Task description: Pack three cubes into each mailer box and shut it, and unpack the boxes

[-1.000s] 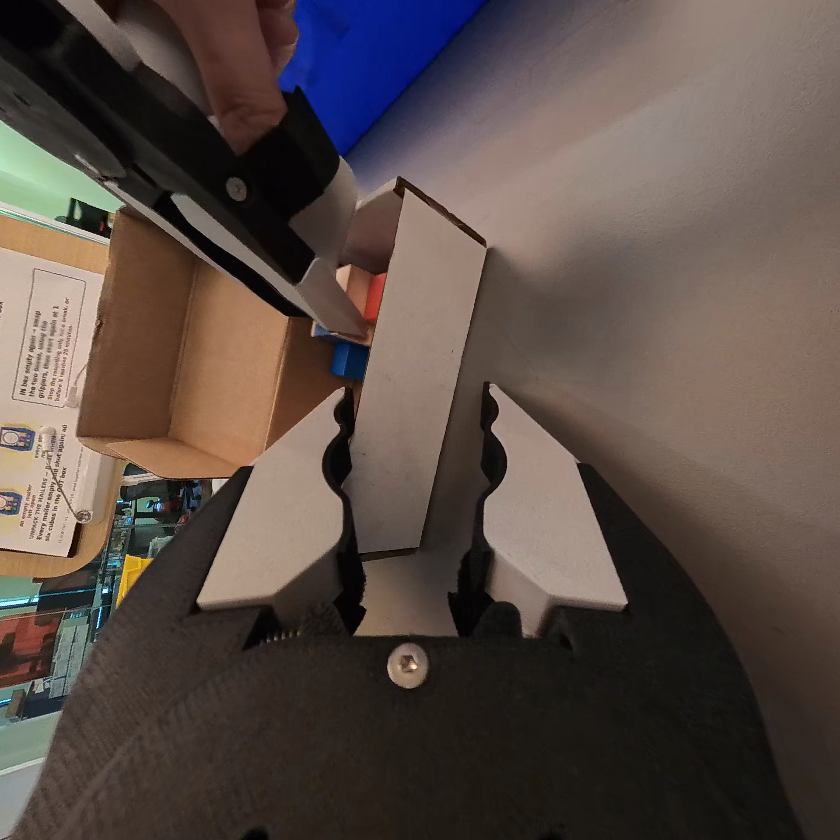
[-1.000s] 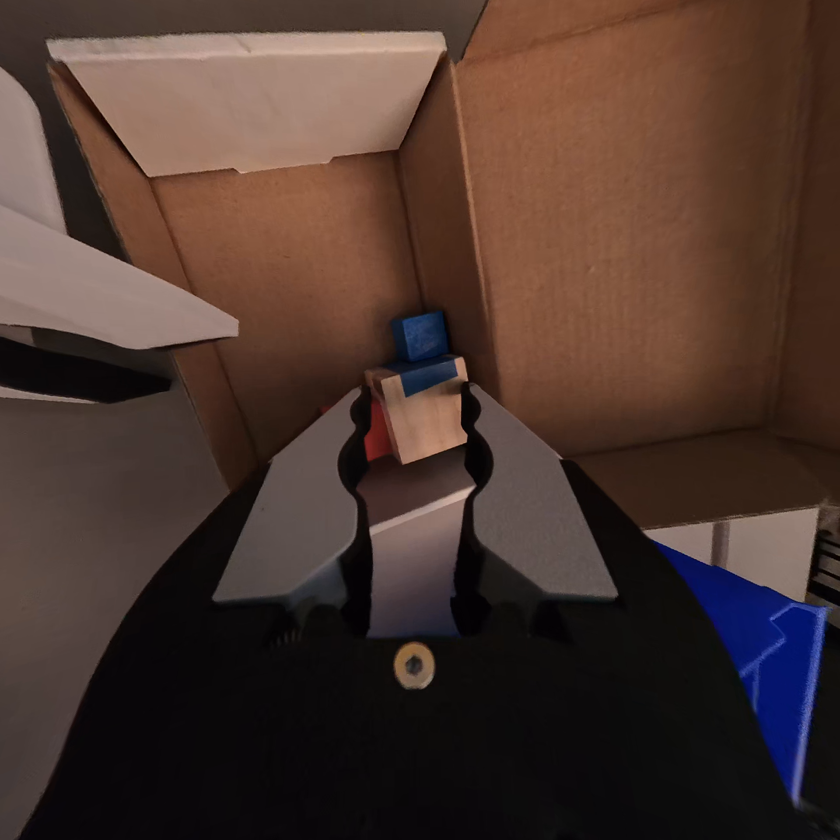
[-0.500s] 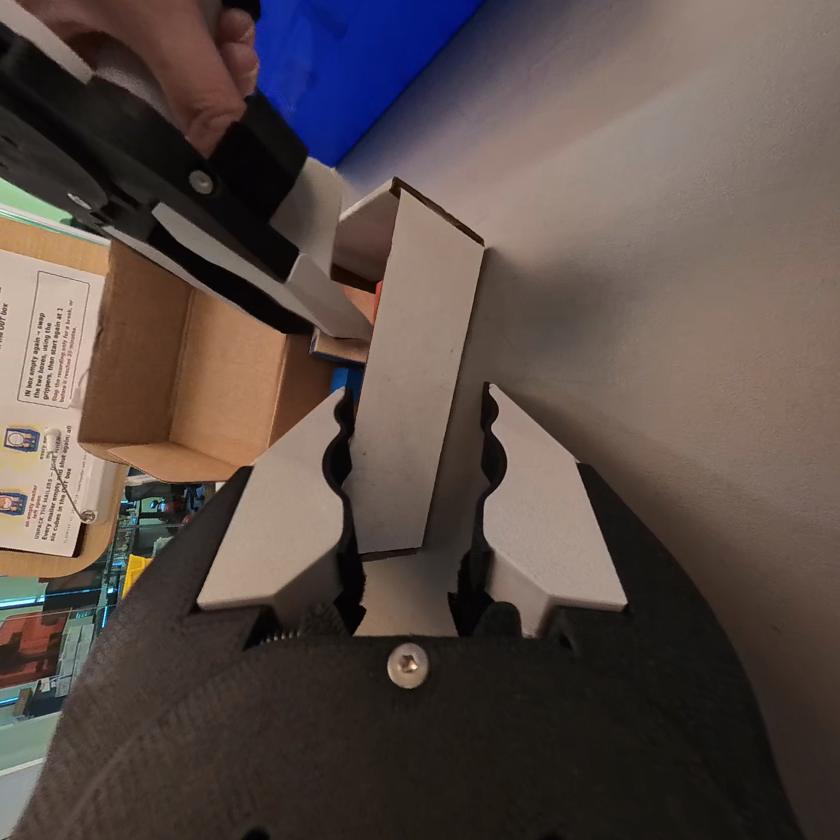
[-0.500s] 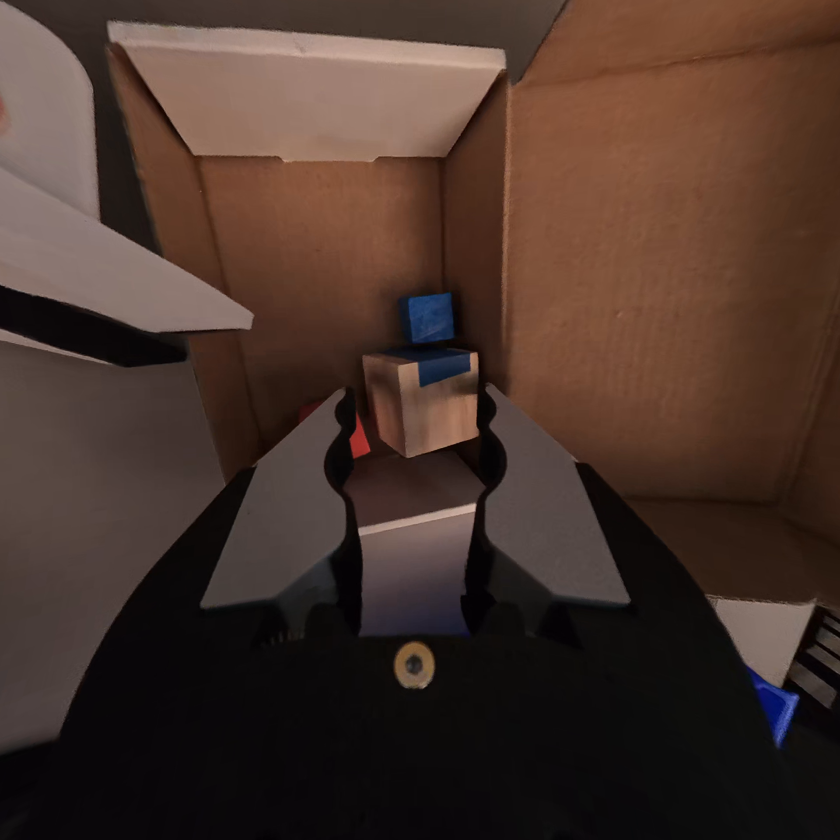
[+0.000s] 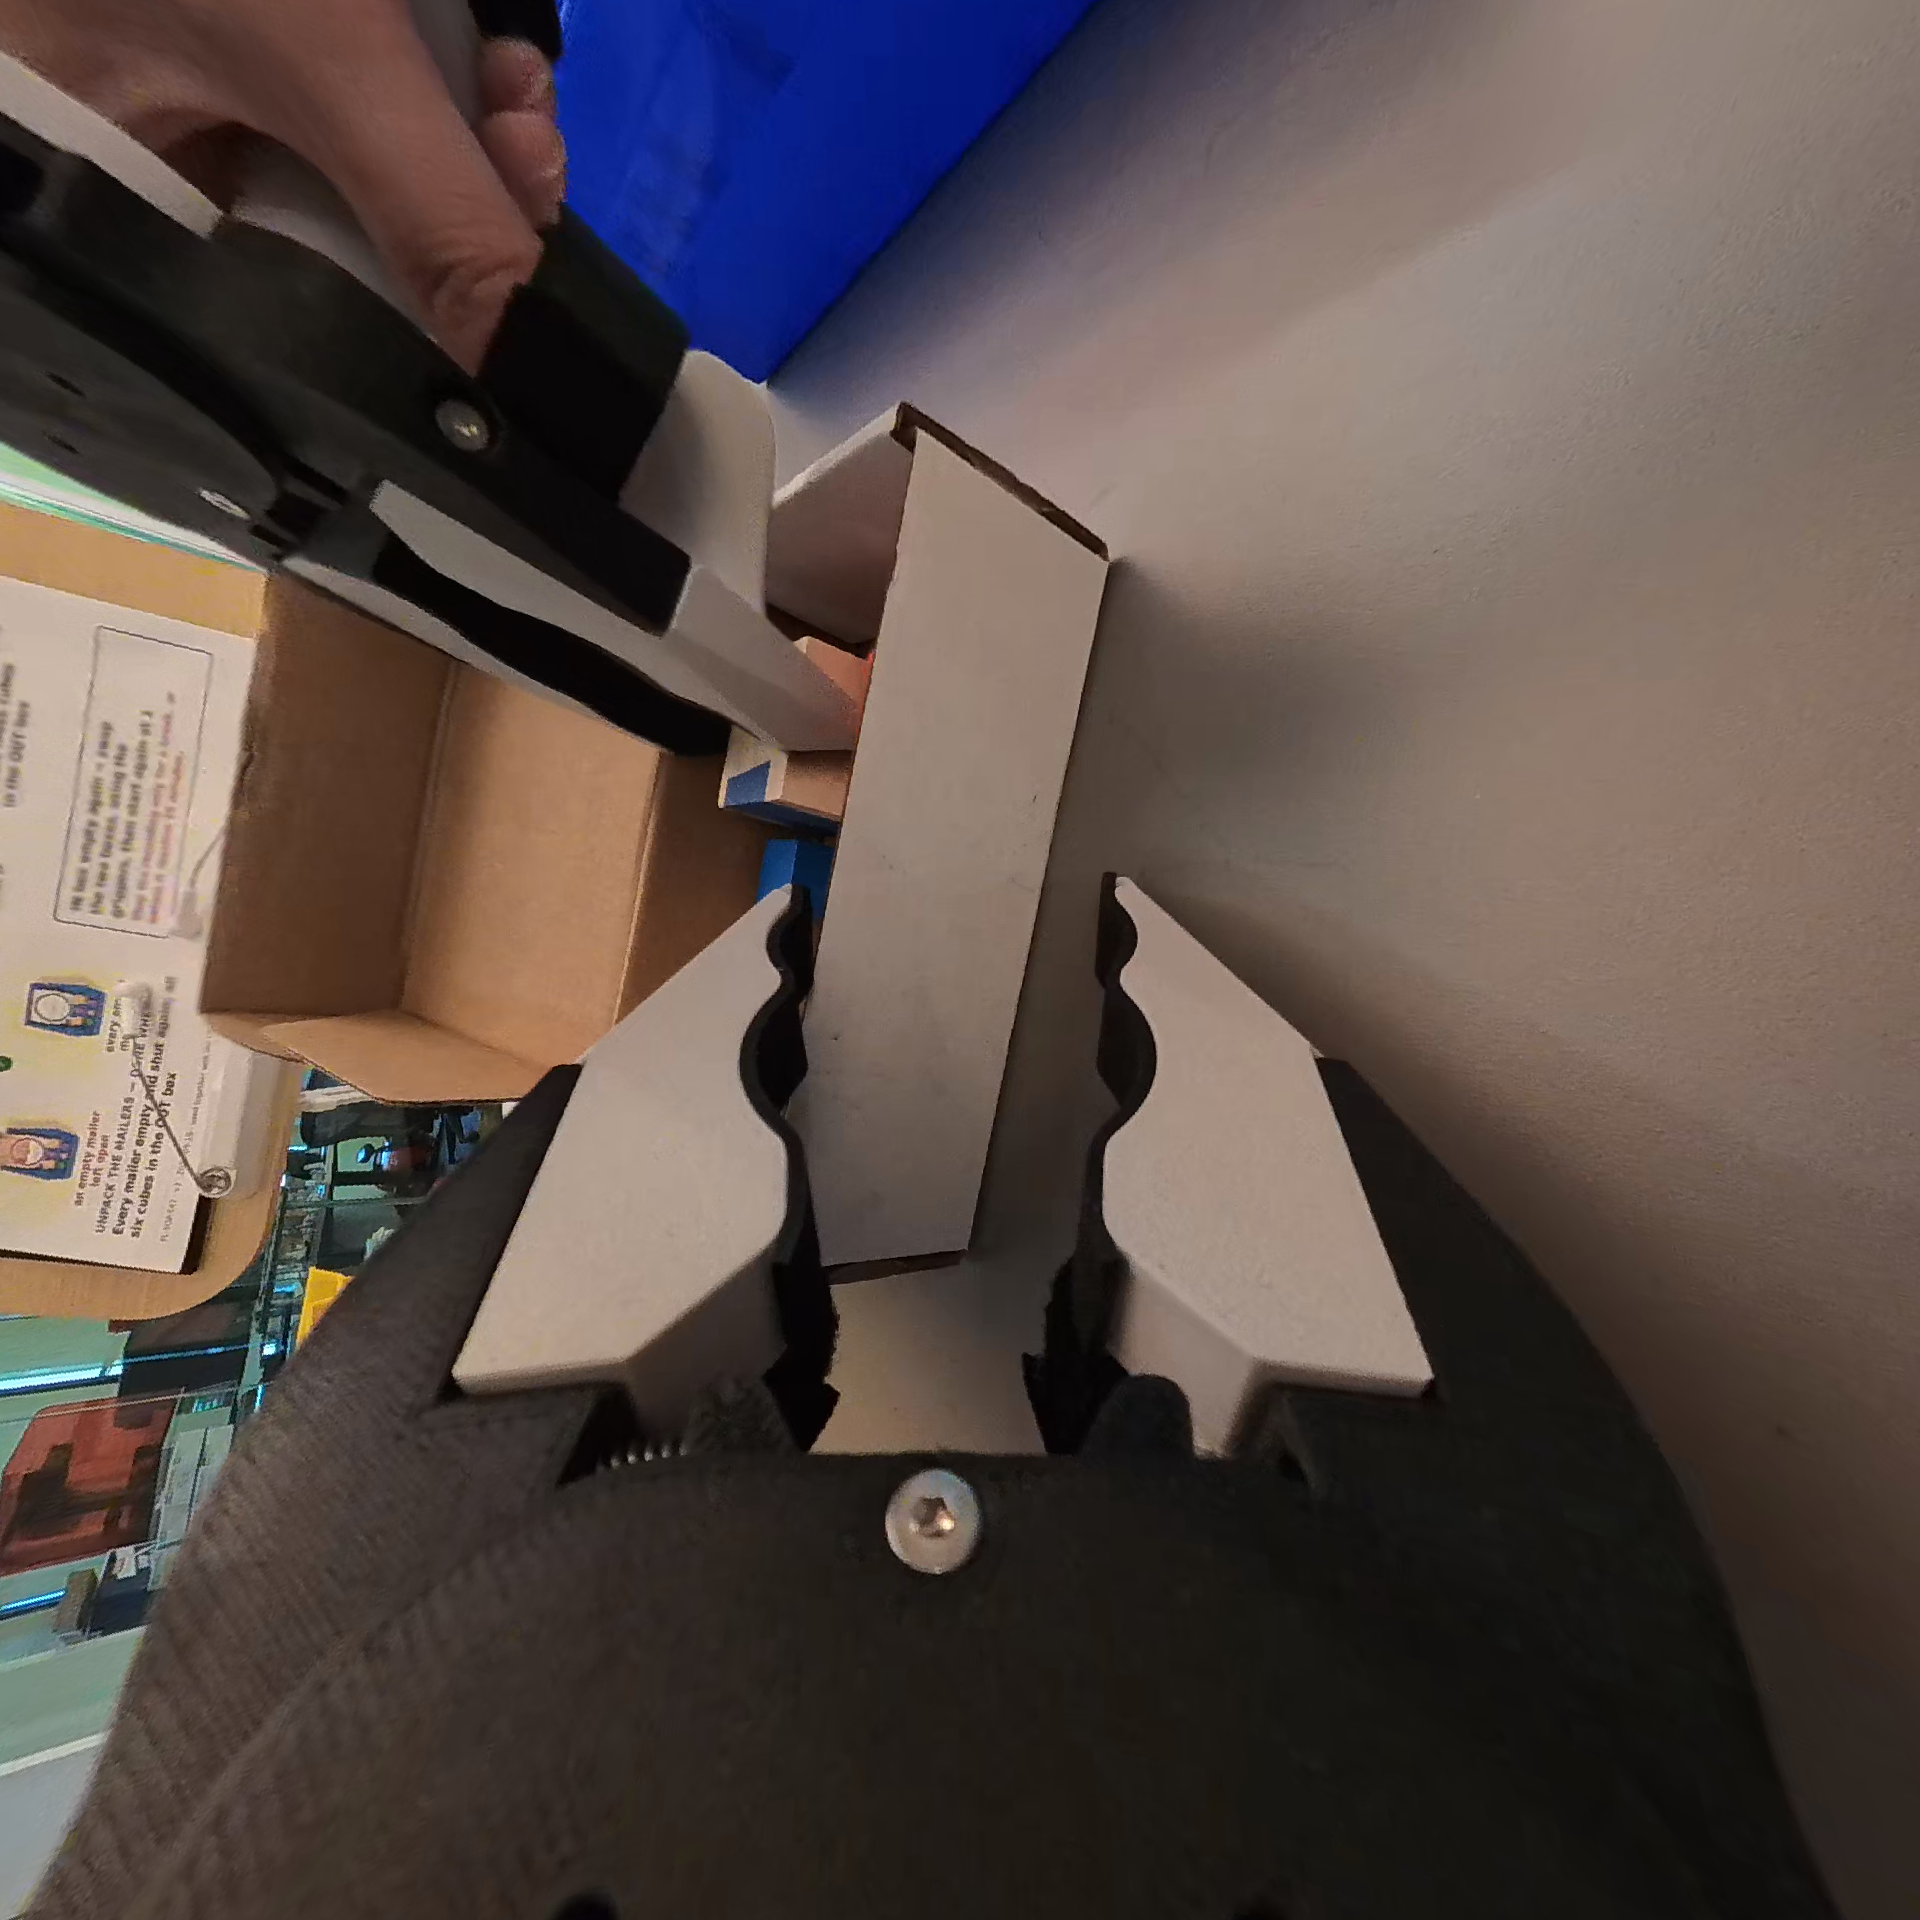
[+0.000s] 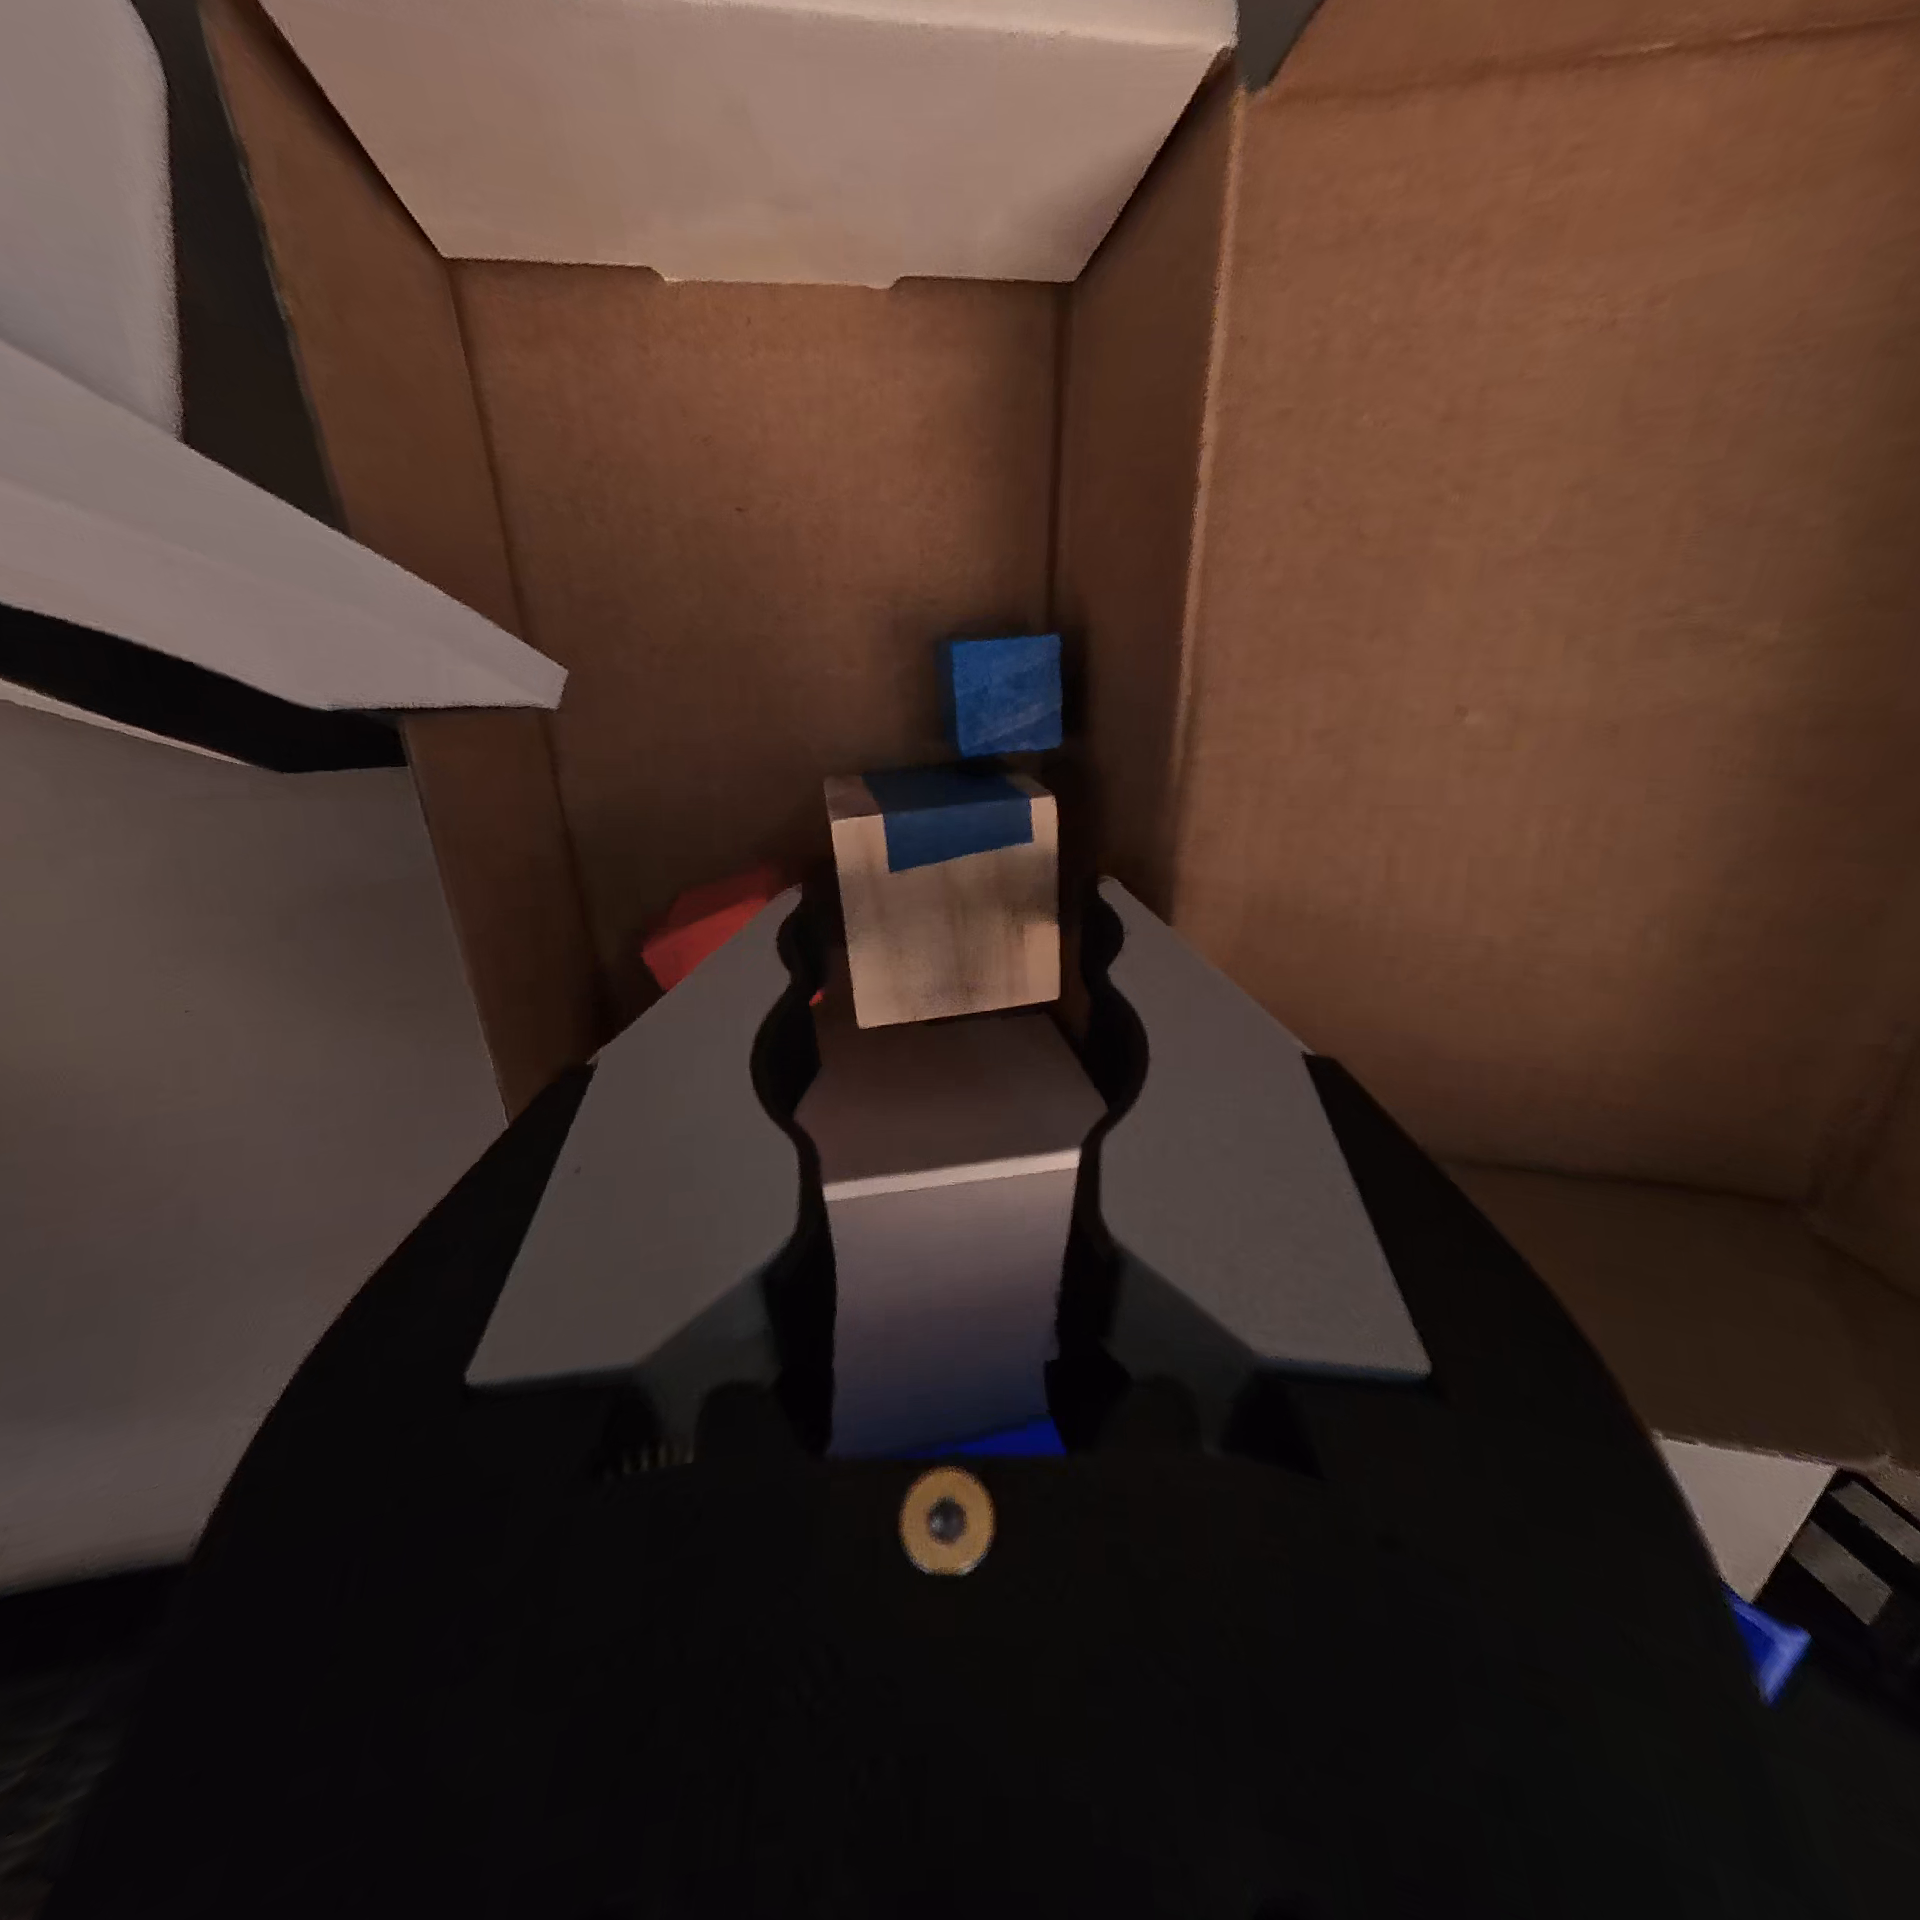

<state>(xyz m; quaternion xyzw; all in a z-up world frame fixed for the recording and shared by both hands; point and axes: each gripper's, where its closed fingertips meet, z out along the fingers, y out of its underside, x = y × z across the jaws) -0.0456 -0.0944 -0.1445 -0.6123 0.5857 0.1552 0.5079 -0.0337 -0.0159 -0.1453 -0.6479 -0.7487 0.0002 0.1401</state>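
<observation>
Inside, open white mailer box on the grey table, left gripper fingers apart around its side wall, right gripper fingers apart just short of the blue-taped wooden cube, blue cube behind, red cube beside.

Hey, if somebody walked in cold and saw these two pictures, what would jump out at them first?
Probably the wooden cube with blue tape, sitting just ahead of the open right gripper inside the opened mailer box, with a blue cube behind it and a red cube to its left. In the left wrist view, the left gripper straddles the box's white side wall, jaws apart.
</observation>
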